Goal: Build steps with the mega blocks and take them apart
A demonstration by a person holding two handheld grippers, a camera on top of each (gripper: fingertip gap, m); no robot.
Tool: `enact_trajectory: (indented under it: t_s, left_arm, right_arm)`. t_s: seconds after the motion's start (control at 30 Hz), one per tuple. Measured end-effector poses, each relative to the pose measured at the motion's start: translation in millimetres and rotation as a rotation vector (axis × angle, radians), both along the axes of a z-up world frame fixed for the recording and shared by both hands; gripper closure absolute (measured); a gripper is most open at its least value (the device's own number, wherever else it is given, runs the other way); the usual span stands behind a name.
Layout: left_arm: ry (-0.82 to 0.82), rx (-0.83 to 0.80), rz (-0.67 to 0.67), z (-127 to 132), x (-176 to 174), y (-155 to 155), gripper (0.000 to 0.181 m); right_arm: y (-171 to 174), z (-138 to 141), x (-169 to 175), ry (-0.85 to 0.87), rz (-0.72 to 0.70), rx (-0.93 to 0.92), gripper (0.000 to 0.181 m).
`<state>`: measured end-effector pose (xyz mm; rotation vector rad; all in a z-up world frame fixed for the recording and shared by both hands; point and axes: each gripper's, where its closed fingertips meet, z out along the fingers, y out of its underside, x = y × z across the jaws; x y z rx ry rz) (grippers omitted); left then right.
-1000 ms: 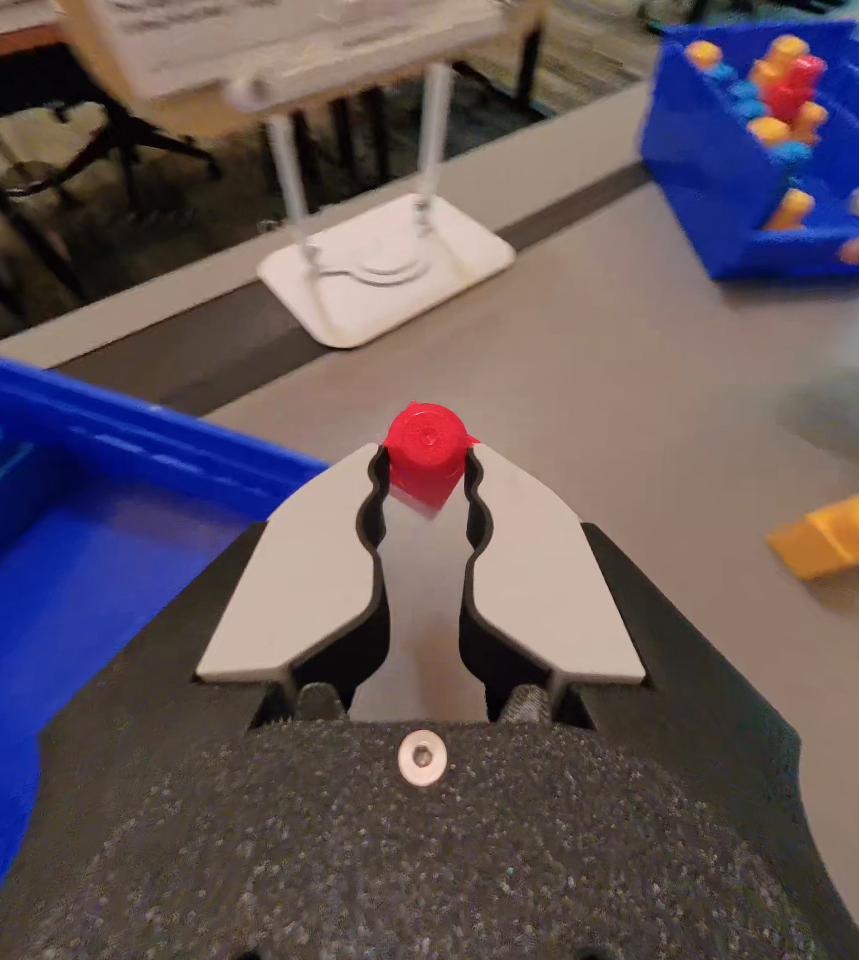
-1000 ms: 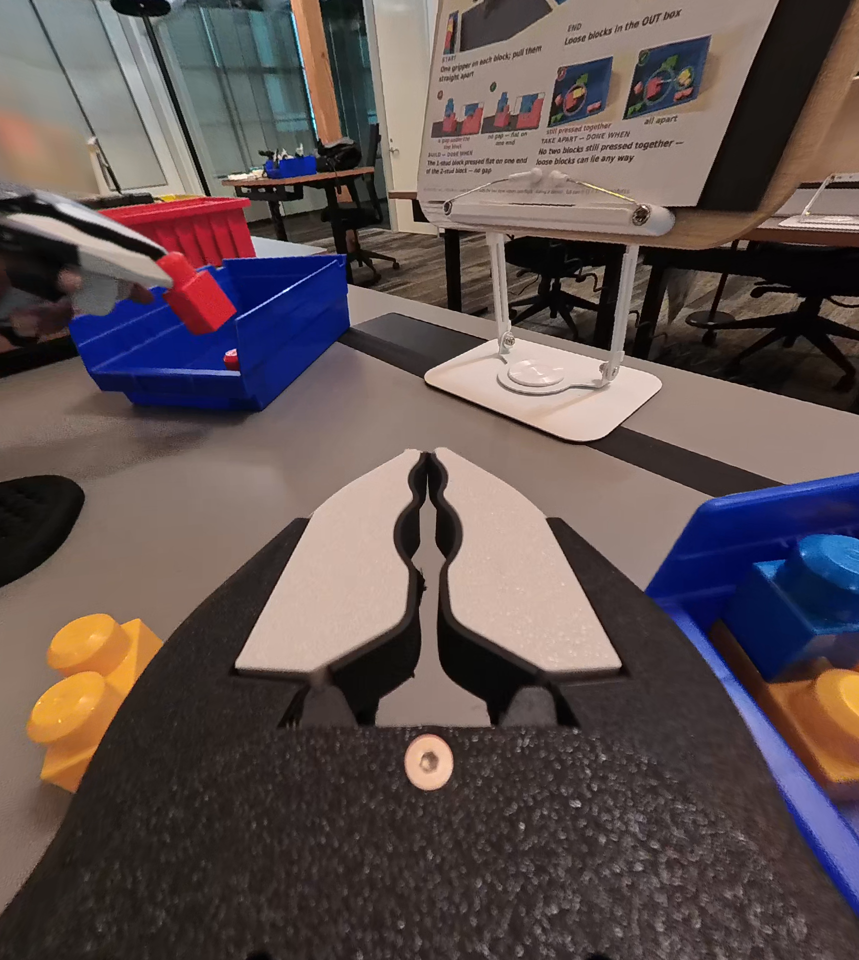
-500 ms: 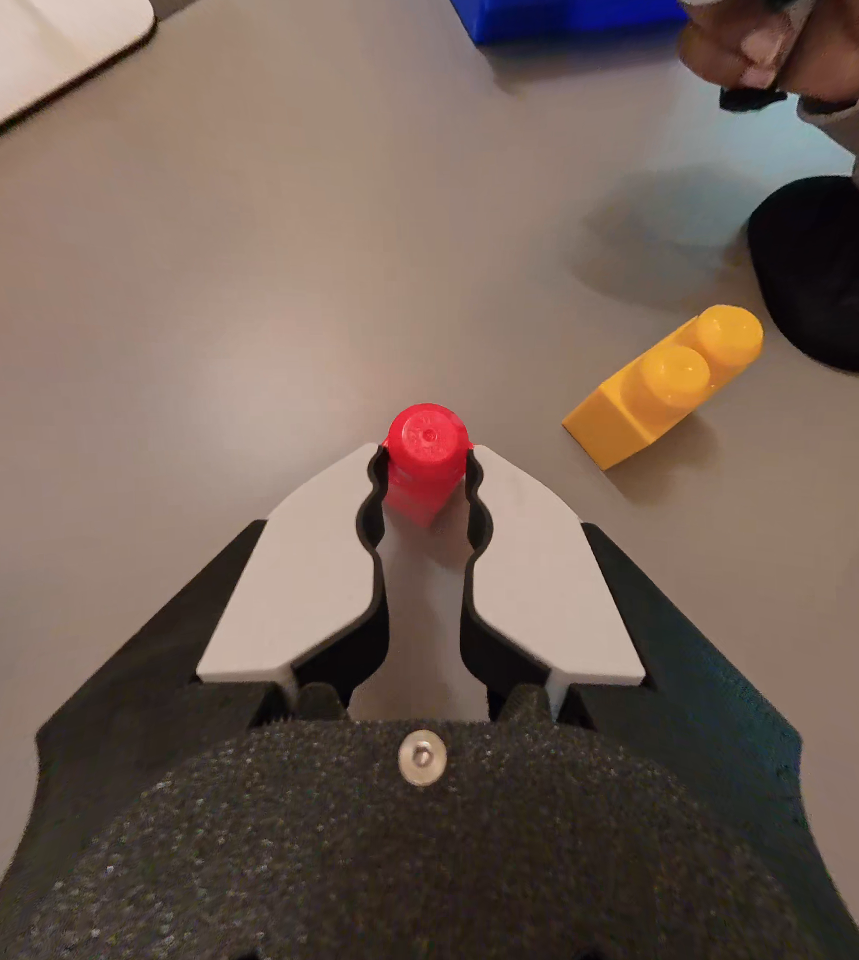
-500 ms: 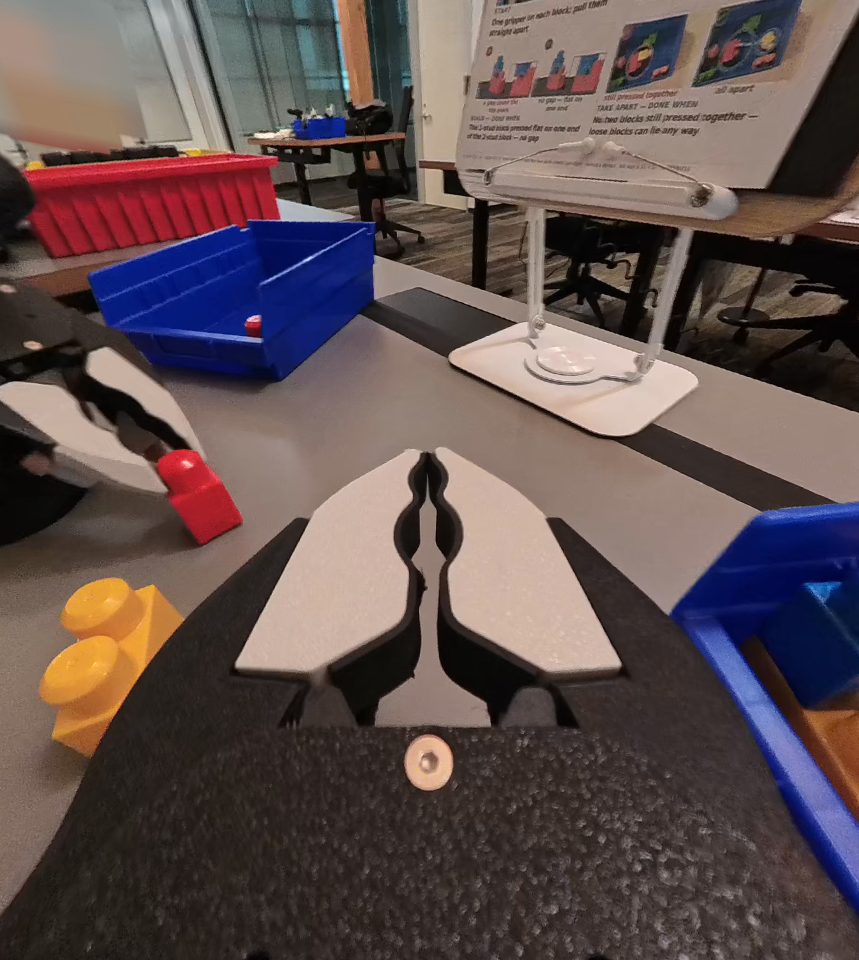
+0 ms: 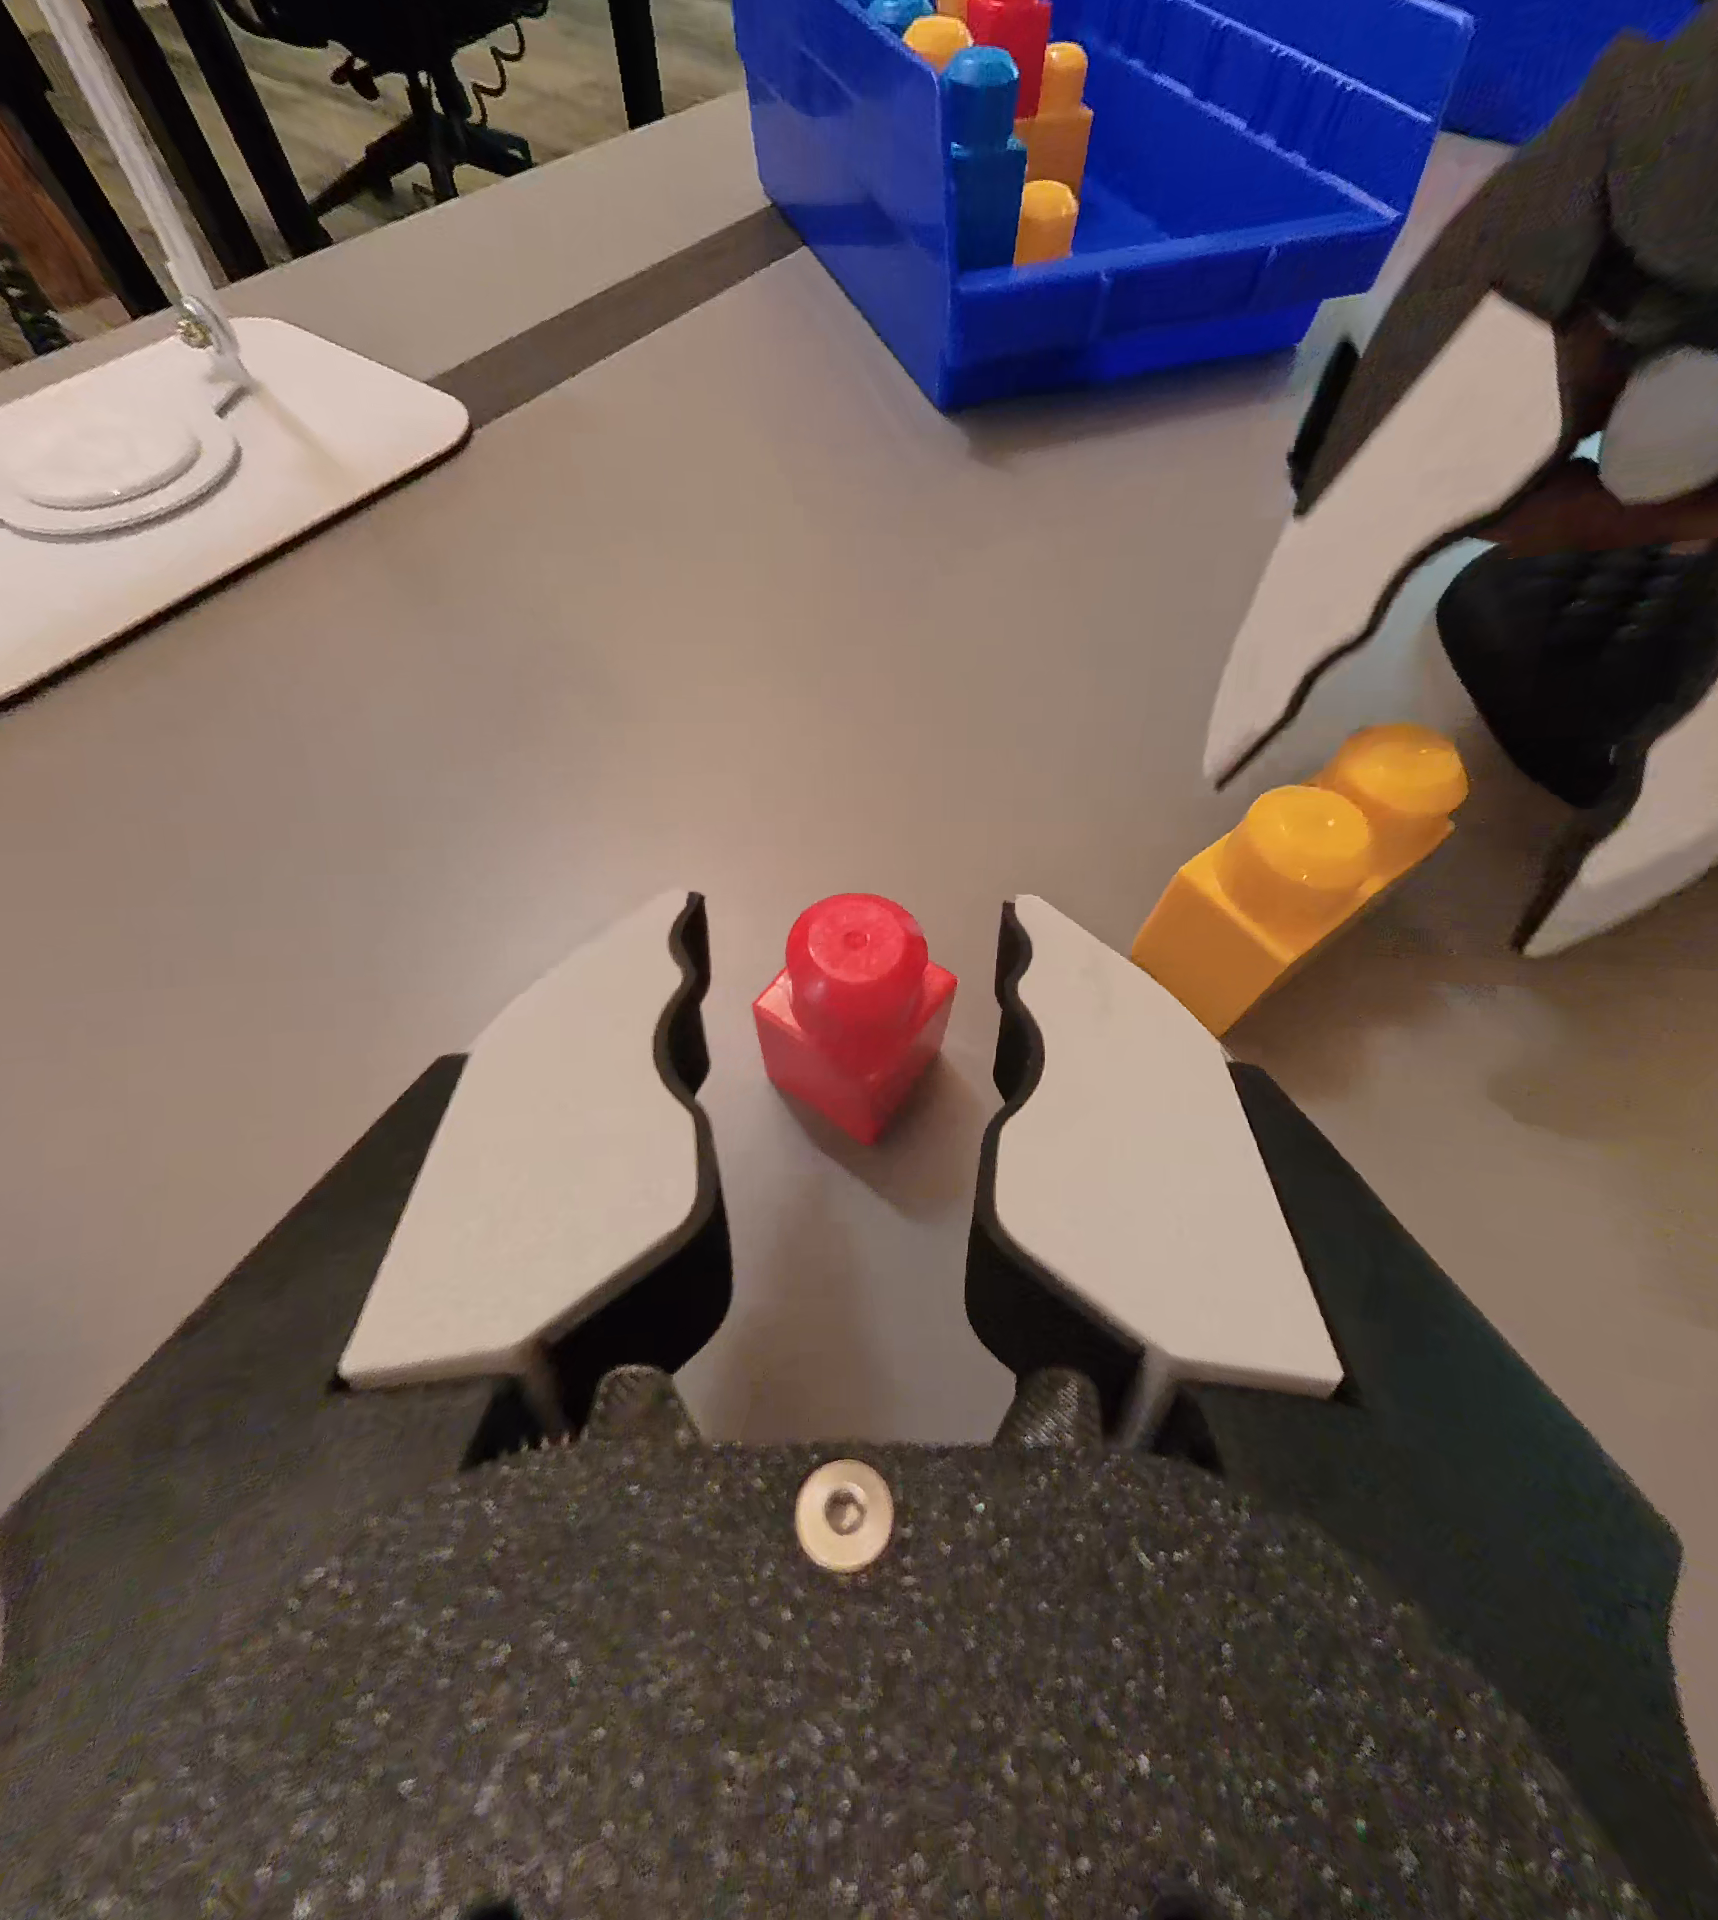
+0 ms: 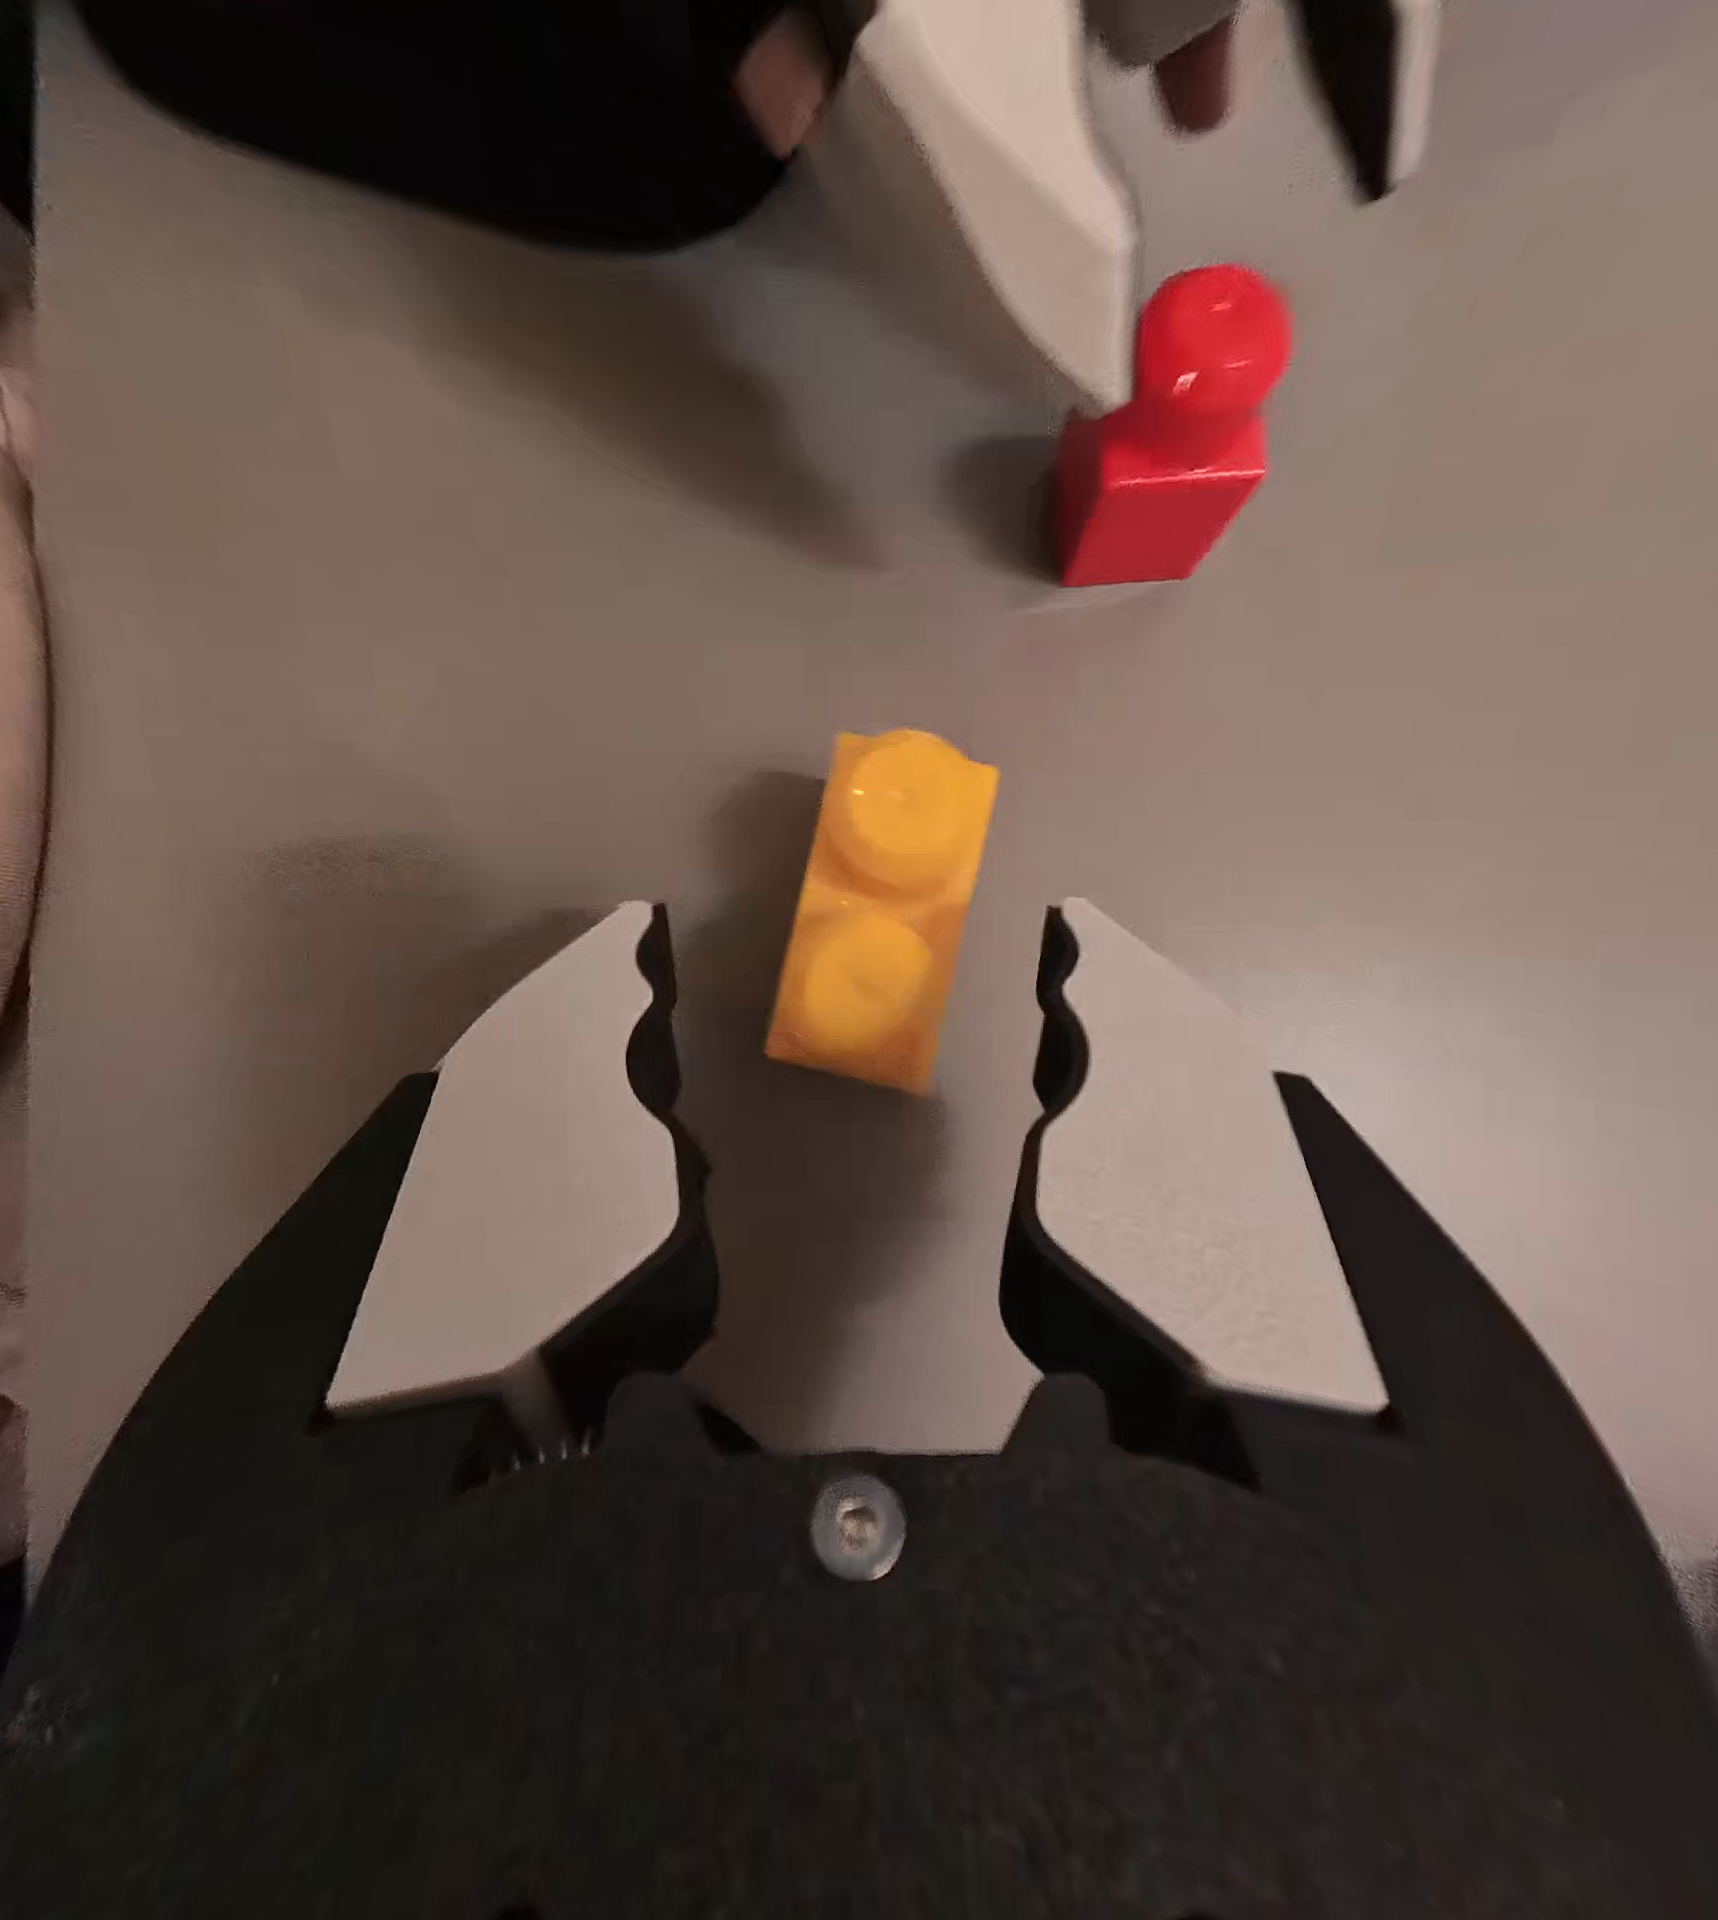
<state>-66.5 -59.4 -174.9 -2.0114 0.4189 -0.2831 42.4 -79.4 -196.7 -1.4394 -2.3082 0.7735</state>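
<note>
Left wrist view
Left gripper [image 5: 850, 935]: its jaws stood wide apart, holding nothing.
Red block [image 5: 855, 1013]: it sat upright on the grey table [image 5: 626, 675], in the middle of the frame, in the gap between the two fingers and touching neither.
Yellow block [image 5: 1296, 883]: it lay to the right of the middle, just beside the red block, with its two bumps up.
Right gripper [image 5: 1374, 852]: it hung over the far end of the yellow block at the right edge, jaws apart.
Blue bin [image 5: 1125, 312]: it sat at the top of the frame with more blocks standing in it.
White stand base [image 5: 107, 499]: it was in the upper left, well apart from the blocks.

Right wrist view
Right gripper [image 6: 850, 935]: its jaws were wide and empty, one finger on each side of the yellow block [image 6: 881, 914] at mid frame, not touching it.
Red block [image 6: 1172, 457]: it stood in the upper right, with a finger of the left gripper [image 6: 1239, 156] right next to it. This view was blurry.

What could go wrong
Bump: the left gripper's finger was so close that it might tip the red block over.
Bad pinch: the yellow block sat a bit crooked between the fingers, so it might twist or slide when squeezed.
Crash: the two grippers were close together and might knock into each other.
</note>
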Motion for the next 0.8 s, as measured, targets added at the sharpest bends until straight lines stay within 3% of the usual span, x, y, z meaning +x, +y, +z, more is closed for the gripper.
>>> enact_trajectory:
  t_s: [0.03, 0.17, 0.27, 0.37, 0.6, 0.8]
  left_arm:
    - [0.004, 0.004, 0.004, -0.1, -1.5, 0.0, 0.128]
    - [-0.009, 0.051, 0.005, 7.4, -3.3, -1.2, 0.129]
    - [-0.033, 0.084, -0.001, 14.7, -3.0, -2.4, 0.129]
    - [-0.092, 0.121, -0.029, 25.4, 2.5, -4.7, 0.129]
    - [-0.19, 0.277, -0.171, 63.9, 33.9, -19.7, 0.132]
    - [-0.395, 0.397, -0.359, 106.5, 75.8, -45.6, 0.134]
  right_arm:
    - [-4.6, -7.0, -0.9, -0.032, 0.013, 0.022, 0.114]
    - [-2.2, -27.7, -5.3, -0.092, 0.022, 0.124, 0.145]
    - [0.5, -20.4, -9.8, -0.02, 0.022, 0.085, 0.145]
    - [0.5, 10.1, -19.6, 0.174, 0.012, -0.066, 0.145]
    - [4.5, 110.8, -23.2, 0.707, -0.001, -0.481, 0.145]
    - [-11.0, 136.9, -24.2, 0.868, 0.059, -0.66, 0.145]
